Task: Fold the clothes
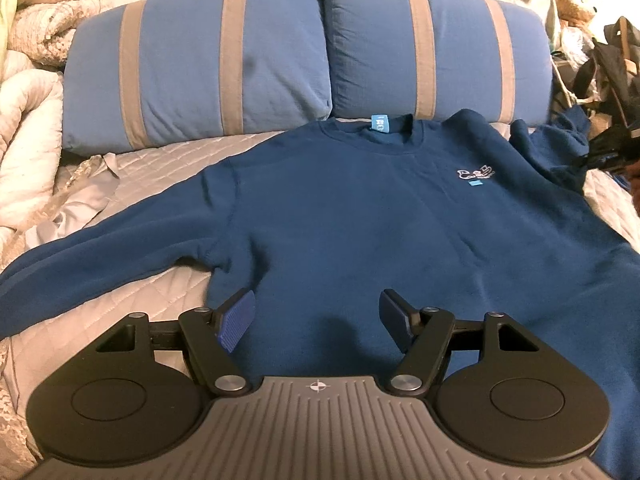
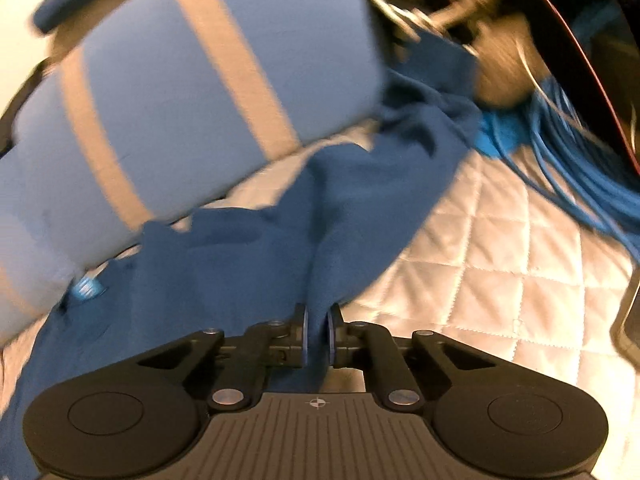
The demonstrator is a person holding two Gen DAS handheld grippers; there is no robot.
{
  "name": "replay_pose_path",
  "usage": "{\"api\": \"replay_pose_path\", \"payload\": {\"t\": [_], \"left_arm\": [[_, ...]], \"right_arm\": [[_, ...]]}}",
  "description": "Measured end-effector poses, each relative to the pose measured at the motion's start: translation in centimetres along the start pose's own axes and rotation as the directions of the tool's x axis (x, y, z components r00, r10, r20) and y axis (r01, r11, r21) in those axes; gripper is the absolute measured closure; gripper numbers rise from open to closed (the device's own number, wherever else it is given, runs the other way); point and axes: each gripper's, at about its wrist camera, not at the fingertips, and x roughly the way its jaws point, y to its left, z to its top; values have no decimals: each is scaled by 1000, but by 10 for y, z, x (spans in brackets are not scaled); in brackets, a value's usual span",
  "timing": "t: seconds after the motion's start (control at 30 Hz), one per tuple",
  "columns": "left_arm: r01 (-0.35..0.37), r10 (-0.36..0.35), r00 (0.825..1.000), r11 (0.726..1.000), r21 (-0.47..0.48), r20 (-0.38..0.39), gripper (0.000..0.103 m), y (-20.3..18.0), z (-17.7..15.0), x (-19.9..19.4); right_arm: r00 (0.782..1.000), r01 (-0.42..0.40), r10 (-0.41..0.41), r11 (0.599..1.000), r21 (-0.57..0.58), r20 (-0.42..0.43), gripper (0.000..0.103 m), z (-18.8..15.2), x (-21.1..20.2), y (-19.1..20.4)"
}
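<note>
Nearest, the left gripper (image 1: pixel 318 318) hovers over the hem of a navy sweatshirt (image 1: pixel 360 216), jaws wide apart and empty. The right gripper (image 2: pixel 318 336) is pinched tight on a fold of the sweatshirt's sleeve (image 2: pixel 360 200). The sweatshirt lies front up on a pale quilted bedspread (image 2: pixel 500 280). Beyond it lean two blue pillows (image 1: pixel 200 68) with tan stripes, with heaped bedding (image 1: pixel 28 80) to the left and clutter on the right.

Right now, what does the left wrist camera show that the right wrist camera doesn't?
Only the left wrist view: the whole sweatshirt spread flat, its chest logo, and the open left gripper above the hem, holding nothing. Only the right wrist view: the right gripper shut on a fold of the sweatshirt, and blue cables. Both: the sweatshirt, a striped pillow and the quilt.
</note>
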Motion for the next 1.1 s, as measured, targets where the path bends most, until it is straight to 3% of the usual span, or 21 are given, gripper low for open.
{"api": "replay_pose_path", "payload": {"t": [0.13, 0.33, 0.57, 0.63, 0.7, 0.77, 0.93, 1.1], "left_arm": [[-4, 5, 1000, 1000, 7, -4, 35, -1, 0, 0], [-24, 24, 1000, 999, 25, -7, 35, -4, 1, 0], [-27, 28, 1000, 999, 27, -10, 35, -4, 1, -1], [-29, 29, 1000, 999, 27, -10, 35, -3, 1, -1], [-29, 29, 1000, 999, 26, -8, 35, -3, 1, -1], [-27, 27, 1000, 999, 27, -8, 35, -3, 1, -1], [-26, 26, 1000, 999, 31, -10, 35, -3, 1, 0], [-25, 25, 1000, 999, 33, -13, 35, -3, 1, 0]], "right_arm": [[999, -46, 47, 993, -112, 5, 92, -15, -30, 17], [984, -176, 171, 971, -161, -44, 92, -41, -64, 39], [962, -267, 240, 923, -277, -127, 90, -64, -76, 71], [964, -262, 231, 914, -309, -134, 87, -72, -79, 68], [965, -258, 222, 904, -340, -142, 73, -79, -82, 66], [968, -246, 211, 902, -355, -135, 38, -84, -86, 60], [986, -168, 162, 955, -246, -43, 35, -68, -100, 13], [995, -96, 98, 992, -80, 16, 45, -32, -88, -37]]}}
